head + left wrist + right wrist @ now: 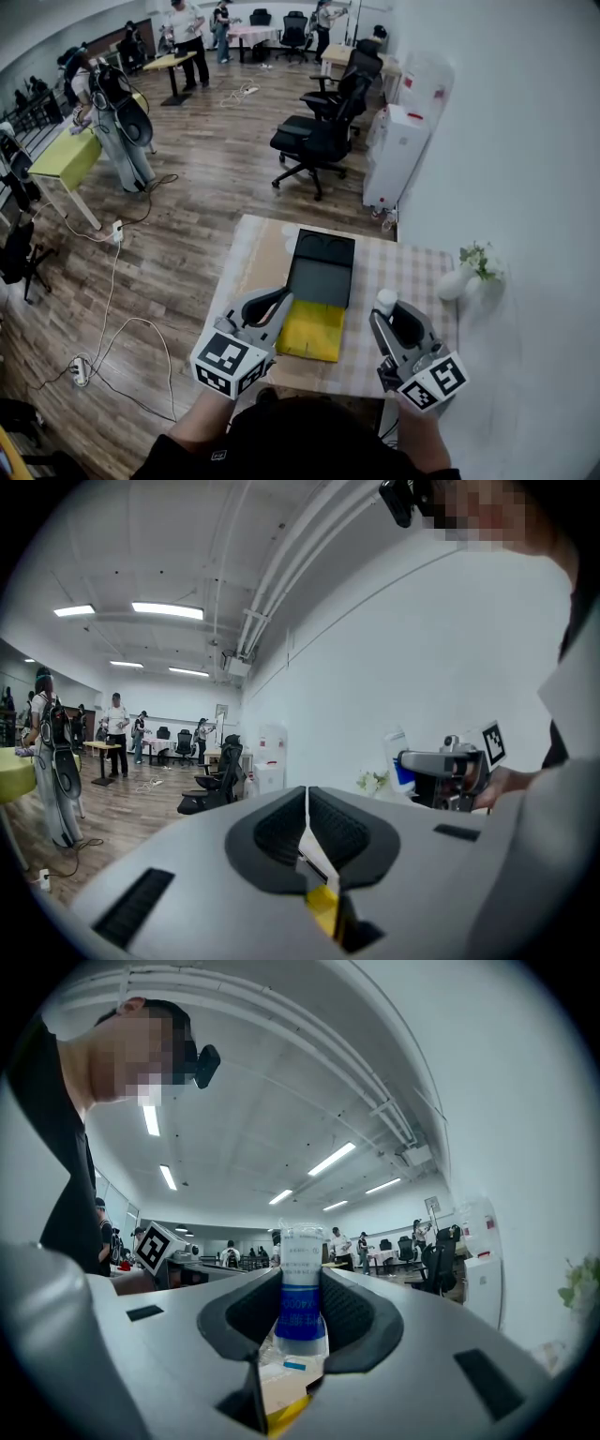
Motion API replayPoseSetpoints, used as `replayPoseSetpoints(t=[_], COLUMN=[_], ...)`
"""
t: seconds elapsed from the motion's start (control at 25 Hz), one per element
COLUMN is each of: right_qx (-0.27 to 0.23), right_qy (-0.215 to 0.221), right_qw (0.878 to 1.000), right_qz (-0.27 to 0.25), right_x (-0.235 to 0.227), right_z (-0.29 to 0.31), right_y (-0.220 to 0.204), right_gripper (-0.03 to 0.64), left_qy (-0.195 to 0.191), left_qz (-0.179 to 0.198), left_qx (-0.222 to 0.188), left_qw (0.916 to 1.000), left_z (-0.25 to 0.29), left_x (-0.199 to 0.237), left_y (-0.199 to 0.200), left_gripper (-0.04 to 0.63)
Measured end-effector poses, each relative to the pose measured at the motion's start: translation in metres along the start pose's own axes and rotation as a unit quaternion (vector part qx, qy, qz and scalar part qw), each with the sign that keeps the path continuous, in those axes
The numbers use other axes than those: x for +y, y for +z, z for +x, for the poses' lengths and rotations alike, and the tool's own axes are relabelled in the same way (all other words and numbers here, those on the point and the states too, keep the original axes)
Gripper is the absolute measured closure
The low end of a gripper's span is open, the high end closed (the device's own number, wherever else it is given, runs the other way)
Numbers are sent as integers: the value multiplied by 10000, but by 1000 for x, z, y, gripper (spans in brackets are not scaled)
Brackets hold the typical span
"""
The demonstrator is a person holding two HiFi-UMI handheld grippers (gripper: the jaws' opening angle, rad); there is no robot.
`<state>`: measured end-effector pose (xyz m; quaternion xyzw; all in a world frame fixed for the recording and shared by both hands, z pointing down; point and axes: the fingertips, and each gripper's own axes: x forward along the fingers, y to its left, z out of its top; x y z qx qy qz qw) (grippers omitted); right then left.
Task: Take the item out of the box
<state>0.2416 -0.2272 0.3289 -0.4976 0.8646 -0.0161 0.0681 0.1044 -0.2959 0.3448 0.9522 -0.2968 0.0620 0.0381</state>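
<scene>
An open black box (321,267) lies on the checked tablecloth (417,272), its yellow flap (312,330) folded toward me. My right gripper (388,317) is to the right of the box and is shut on a small white bottle (385,300) held upright. In the right gripper view the bottle (302,1251) has a blue label and stands between the pads of my right gripper (302,1283). My left gripper (274,305) hovers at the yellow flap's left edge. Its jaws (307,817) meet in a thin line with nothing between them. From the left gripper view the right gripper (441,766) and the bottle (398,761) show at the right.
A white vase with a plant (457,281) stands at the table's right edge by the wall. Beyond the table are black office chairs (314,141), a white water dispenser (394,155), a yellow-green table (66,155), floor cables and several people far back.
</scene>
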Motion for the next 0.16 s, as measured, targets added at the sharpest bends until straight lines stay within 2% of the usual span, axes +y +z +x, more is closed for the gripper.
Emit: replayPoseSetpoints(t=[0.16], right_qx=[2], right_qy=[20], right_qw=[10000], right_qz=[26], right_x=[1], right_z=[-1], right_y=[-1], right_gripper=[483], left_qy=[-15], left_qz=[-13], left_qx=[8], left_qw=[10000], left_z=[0], left_x=[-2], left_y=[-1], left_gripper=[575])
